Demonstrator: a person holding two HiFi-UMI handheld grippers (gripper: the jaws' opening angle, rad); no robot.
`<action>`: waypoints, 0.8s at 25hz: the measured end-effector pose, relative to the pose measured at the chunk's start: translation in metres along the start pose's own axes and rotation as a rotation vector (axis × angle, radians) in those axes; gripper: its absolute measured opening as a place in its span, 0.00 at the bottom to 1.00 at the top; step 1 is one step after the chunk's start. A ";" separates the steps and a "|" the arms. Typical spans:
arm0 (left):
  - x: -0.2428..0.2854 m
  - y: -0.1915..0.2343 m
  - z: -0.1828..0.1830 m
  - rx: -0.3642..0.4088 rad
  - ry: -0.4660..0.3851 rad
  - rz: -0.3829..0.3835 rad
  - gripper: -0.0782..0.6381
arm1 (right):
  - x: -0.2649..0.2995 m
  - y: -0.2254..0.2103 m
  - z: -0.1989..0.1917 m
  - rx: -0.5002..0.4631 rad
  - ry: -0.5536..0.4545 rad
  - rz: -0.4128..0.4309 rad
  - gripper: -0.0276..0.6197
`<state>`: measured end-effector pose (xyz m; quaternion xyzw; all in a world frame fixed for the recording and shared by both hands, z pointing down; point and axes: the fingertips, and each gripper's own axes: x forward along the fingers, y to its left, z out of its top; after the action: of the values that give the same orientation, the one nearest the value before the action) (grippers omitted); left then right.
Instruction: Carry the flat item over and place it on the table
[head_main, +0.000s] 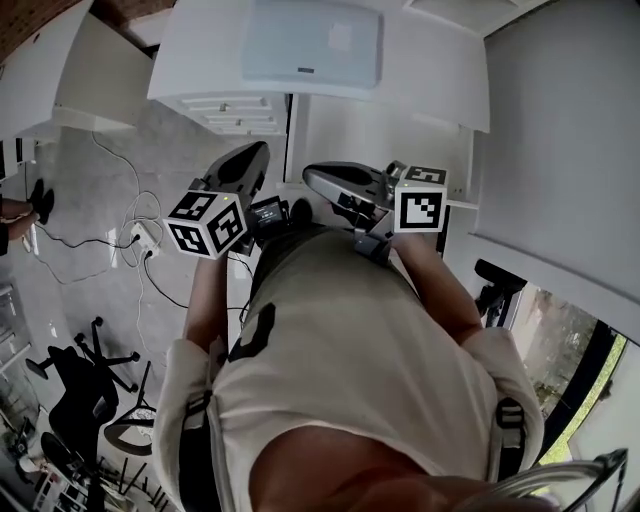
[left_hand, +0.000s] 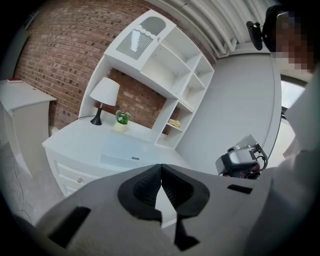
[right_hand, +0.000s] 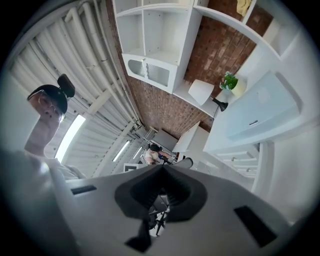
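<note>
On white desk (head_main: 200, 55), flat pale item (head_main: 312, 42)

Pale blue flat item (head_main: 312, 42), level on white table (head_main: 200, 55), near its front edge

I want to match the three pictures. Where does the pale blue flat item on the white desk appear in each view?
Head view: flat item at top centre.
Left gripper view: slightly left of centre, lower half.
Right gripper view: right side, slightly above the middle, tilted.
Shared landmark: the white desk it lies on.
</note>
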<state>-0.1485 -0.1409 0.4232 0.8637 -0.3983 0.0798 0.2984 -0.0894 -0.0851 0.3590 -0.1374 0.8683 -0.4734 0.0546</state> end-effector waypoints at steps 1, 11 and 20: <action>0.000 -0.005 0.000 0.004 -0.002 0.004 0.14 | -0.007 0.002 -0.001 -0.007 -0.002 0.001 0.06; 0.022 -0.078 -0.014 0.094 0.034 -0.053 0.14 | -0.068 0.029 -0.022 -0.014 0.005 0.090 0.06; 0.018 -0.117 -0.031 0.134 0.076 -0.066 0.14 | -0.101 0.044 -0.043 0.020 -0.036 0.117 0.06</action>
<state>-0.0471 -0.0754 0.4022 0.8908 -0.3515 0.1294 0.2573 -0.0104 0.0017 0.3426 -0.0945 0.8690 -0.4754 0.0992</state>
